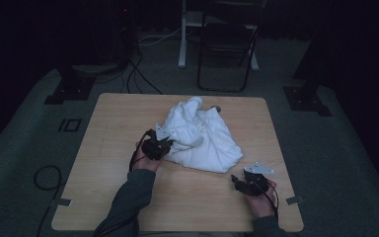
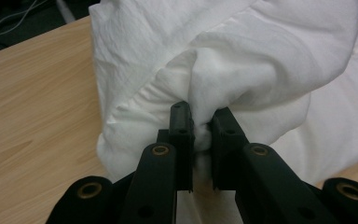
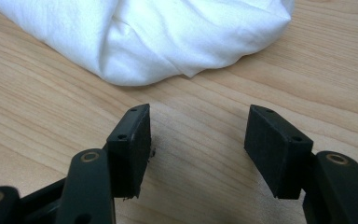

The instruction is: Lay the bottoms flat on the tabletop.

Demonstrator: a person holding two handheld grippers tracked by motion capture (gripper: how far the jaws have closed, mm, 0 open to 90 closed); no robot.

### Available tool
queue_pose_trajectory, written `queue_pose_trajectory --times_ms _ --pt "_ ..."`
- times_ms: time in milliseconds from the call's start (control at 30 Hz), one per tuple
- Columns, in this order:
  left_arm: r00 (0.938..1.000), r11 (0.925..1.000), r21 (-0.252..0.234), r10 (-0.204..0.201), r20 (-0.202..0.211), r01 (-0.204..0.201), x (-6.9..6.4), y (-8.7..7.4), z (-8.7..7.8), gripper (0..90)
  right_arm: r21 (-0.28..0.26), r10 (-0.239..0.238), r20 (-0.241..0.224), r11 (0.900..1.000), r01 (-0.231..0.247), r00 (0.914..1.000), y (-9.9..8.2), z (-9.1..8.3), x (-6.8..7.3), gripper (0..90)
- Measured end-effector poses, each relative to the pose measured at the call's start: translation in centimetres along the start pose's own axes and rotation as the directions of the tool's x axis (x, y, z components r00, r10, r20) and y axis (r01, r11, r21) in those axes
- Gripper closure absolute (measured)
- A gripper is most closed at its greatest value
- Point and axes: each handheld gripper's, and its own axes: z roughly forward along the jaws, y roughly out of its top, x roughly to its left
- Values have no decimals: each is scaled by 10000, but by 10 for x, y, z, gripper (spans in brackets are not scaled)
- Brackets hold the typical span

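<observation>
On the wooden table [image 1: 113, 148], a little past its middle, lies a crumpled white cloth [image 1: 202, 136], and the left gripper [image 1: 164, 143] meets its near-left edge, the sleeved forearm rising from the bottom of the high view and angling up and to the right toward it. Its jaws are clamped on a bunched fold of the fabric, which the left gripper view makes plain: white cloth [image 2: 242, 60] is squeezed into the narrow gap between the black pads and billows above them. The right gripper [image 1: 237, 180] sits low near the front right of the table, hand behind it, pointing left and up toward the cloth but well short of it. Its own view shows the jaws standing apart with bare wood between them and the rounded hem of the cloth [image 3: 168, 37] just beyond the tips. Bare tabletop lies left of the cloth and along the near edge
</observation>
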Motion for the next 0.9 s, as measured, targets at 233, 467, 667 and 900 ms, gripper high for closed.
queue_pose_trajectory --times_ms 233,467,667,900 --pt "9991 9995 85 -288 -315 291 16 -7 -6 811 -7 -9 -5 10000 9 10000 0 0 0 404" --pt "9955 9974 213 -680 -667 695 34 -18 -11 809 -10 -5 -9 10000 5 10000 0 0 0 405" --pt "9858 9907 382 -1259 -1111 1309 57 -39 -18 798 -21 9 -5 10000 -9 10000 0 0 0 405" --pt "9696 9777 512 -1940 -1493 2036 79 -65 -28 751 -34 -1 9 10000 1 10000 0 0 1 405"
